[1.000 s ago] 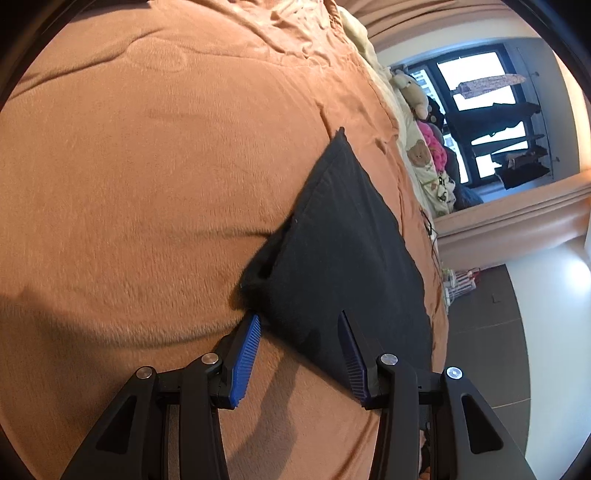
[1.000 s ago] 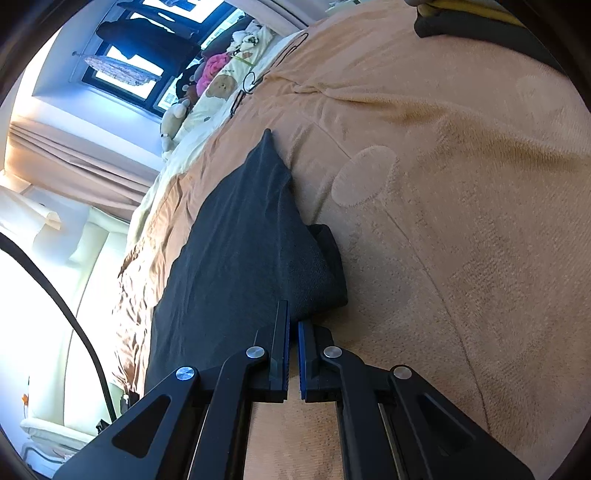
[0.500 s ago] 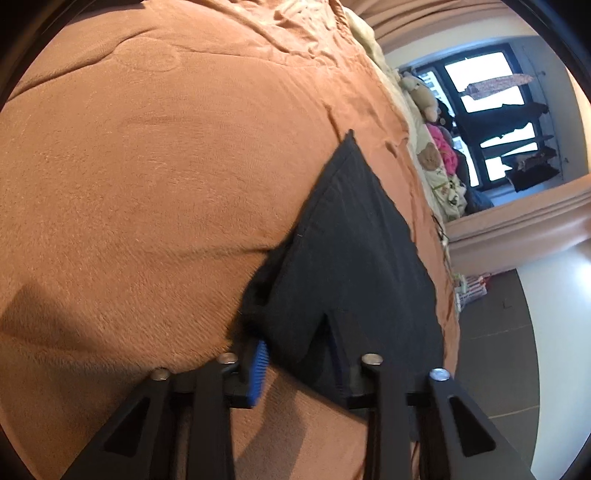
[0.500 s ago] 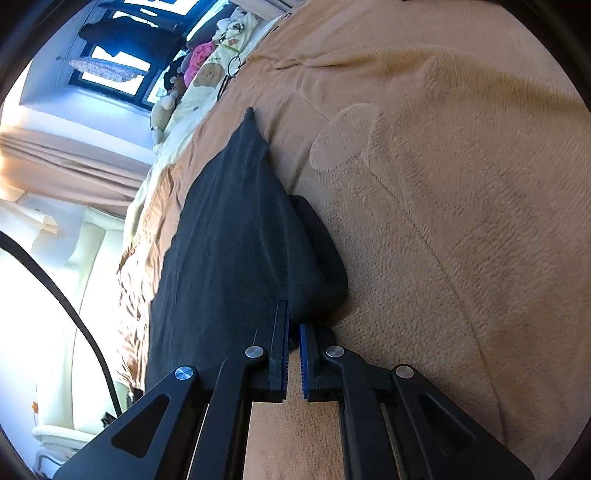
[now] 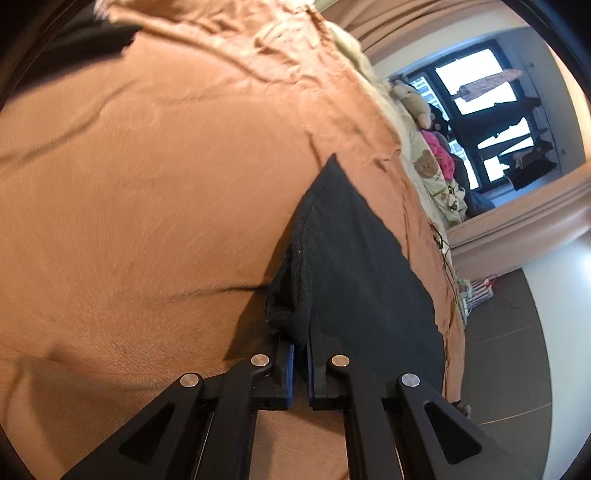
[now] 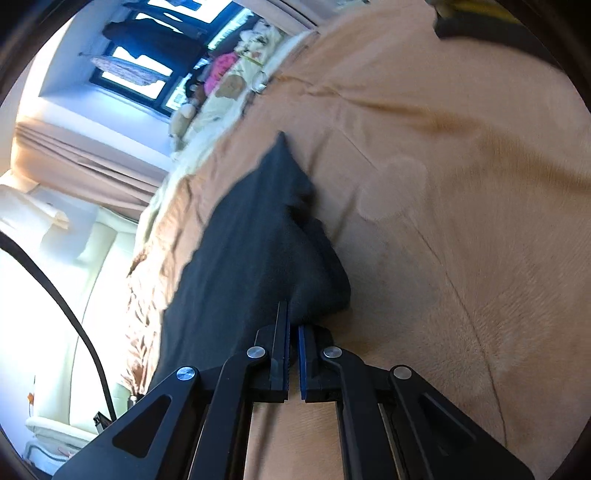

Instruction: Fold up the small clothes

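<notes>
A black garment (image 5: 362,277) lies flat on the orange blanket (image 5: 147,184) and tapers to a point at its far end. My left gripper (image 5: 302,354) is closing its jaws on the garment's near corner. The blue pads press on a bunched fold of cloth, which is raised off the blanket. In the right wrist view the same black garment (image 6: 251,240) runs away from me over the blanket (image 6: 461,184). My right gripper (image 6: 293,332) is shut on its other near corner, with the cloth pinched between the pads.
Soft toys (image 5: 413,101) and a patterned pillow lie along the bed's far edge under a window. Grey floor (image 5: 517,350) shows past the bed's right side. A dark item (image 6: 480,26) lies at the top right of the blanket. Cream furniture (image 6: 92,277) stands to the left.
My left jaws closed from wide open onto the garment's near corner and lifted it slightly, bunching the cloth. The right gripper stayed shut on its corner.
</notes>
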Available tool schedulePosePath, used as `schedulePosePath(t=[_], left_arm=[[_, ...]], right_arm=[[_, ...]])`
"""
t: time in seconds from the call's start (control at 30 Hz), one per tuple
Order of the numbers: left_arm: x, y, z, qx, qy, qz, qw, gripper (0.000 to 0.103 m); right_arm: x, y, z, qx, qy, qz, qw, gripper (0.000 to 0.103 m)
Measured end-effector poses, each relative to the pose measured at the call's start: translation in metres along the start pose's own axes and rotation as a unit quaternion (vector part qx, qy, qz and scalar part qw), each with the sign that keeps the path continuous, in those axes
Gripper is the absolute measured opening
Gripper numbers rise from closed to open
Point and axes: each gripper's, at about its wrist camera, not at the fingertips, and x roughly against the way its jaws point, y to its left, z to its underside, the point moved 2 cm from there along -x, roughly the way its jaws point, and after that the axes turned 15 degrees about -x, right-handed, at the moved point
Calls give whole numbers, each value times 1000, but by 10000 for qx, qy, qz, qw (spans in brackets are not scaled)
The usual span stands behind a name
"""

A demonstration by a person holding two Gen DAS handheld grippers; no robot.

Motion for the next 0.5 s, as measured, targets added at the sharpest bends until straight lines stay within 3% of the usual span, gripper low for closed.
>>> schedulePosePath(t=[0.27,0.5], left_arm=[[34,-14,-5,-156,-199,61,9997,4],[62,0,17,-131,-168,102,9997,4]], right_arm=[[30,8,17,193,-16,-135,9997,0],[56,4,33,305,45,-153,9994,0]])
